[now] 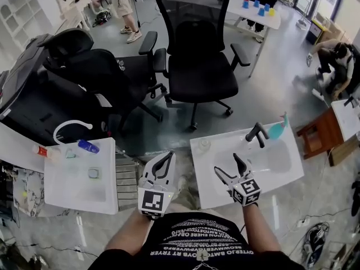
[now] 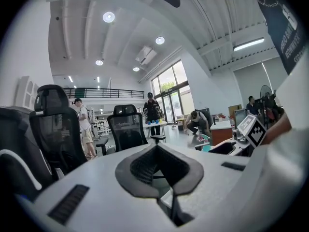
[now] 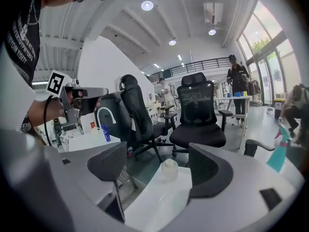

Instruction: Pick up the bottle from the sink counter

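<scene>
A small clear bottle [image 1: 203, 144] with a pale cap stands at the far left corner of the white sink counter [image 1: 208, 190]. In the right gripper view that small clear bottle [image 3: 169, 169] stands beyond the gap between my jaws. A teal spray bottle [image 1: 277, 129] leans by the black faucet [image 1: 257, 133]. My right gripper [image 1: 226, 163] hovers open over the counter's near left part, short of the clear bottle, and the right gripper [image 3: 157, 166] holds nothing. My left gripper [image 1: 169, 155] hangs shut and empty over the gap left of the counter, and the left gripper [image 2: 157, 147] points out into the room.
A second white counter [image 1: 107, 198] at the left carries a white faucet [image 1: 70, 126], a blue bottle [image 1: 88, 146] and a small red item [image 1: 42, 151]. Black office chairs [image 1: 197, 49] stand beyond both counters. A wooden stool [image 1: 318, 135] sits at the right.
</scene>
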### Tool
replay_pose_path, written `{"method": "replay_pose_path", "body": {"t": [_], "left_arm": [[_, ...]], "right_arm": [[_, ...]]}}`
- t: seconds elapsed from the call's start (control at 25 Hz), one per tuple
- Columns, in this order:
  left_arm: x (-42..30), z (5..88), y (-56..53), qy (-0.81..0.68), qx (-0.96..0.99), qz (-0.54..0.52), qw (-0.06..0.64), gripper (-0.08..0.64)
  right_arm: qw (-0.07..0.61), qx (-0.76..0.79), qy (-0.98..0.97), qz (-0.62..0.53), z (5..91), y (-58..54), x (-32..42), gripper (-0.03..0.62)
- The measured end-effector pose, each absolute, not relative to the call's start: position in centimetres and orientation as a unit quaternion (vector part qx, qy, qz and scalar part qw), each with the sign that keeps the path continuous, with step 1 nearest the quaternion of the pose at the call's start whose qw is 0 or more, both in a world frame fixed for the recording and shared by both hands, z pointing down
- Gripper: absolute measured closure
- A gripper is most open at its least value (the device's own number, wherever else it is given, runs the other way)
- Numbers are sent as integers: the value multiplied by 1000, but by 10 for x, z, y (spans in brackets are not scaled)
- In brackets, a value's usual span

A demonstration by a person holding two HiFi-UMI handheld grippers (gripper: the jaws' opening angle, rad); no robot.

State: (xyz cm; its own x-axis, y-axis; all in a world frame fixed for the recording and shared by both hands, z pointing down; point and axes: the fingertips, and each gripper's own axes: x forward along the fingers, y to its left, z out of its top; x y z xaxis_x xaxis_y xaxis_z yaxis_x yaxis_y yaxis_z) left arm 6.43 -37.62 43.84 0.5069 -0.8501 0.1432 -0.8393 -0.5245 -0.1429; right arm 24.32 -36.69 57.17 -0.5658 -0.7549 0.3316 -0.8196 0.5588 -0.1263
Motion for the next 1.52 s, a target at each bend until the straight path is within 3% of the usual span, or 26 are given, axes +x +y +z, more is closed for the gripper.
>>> {"method": "replay_pose_path", "body": {"t": [0.24, 0.76, 1.0, 1.52], "left_arm": [[72, 442, -425, 458, -882, -100, 46, 558], [60, 486, -501, 454, -883, -119, -19, 558], [49, 496, -529, 455, -882, -120, 5, 558], [26, 539, -523, 467, -871, -145, -48, 558]], "right_arm": [[140, 450, -870, 148, 616, -410, 237, 221], [230, 398, -869, 184, 736, -472, 207, 221], [267, 358, -879, 167, 772, -495, 188, 221], [311, 344, -873, 148, 819, -517, 173, 222]]}}
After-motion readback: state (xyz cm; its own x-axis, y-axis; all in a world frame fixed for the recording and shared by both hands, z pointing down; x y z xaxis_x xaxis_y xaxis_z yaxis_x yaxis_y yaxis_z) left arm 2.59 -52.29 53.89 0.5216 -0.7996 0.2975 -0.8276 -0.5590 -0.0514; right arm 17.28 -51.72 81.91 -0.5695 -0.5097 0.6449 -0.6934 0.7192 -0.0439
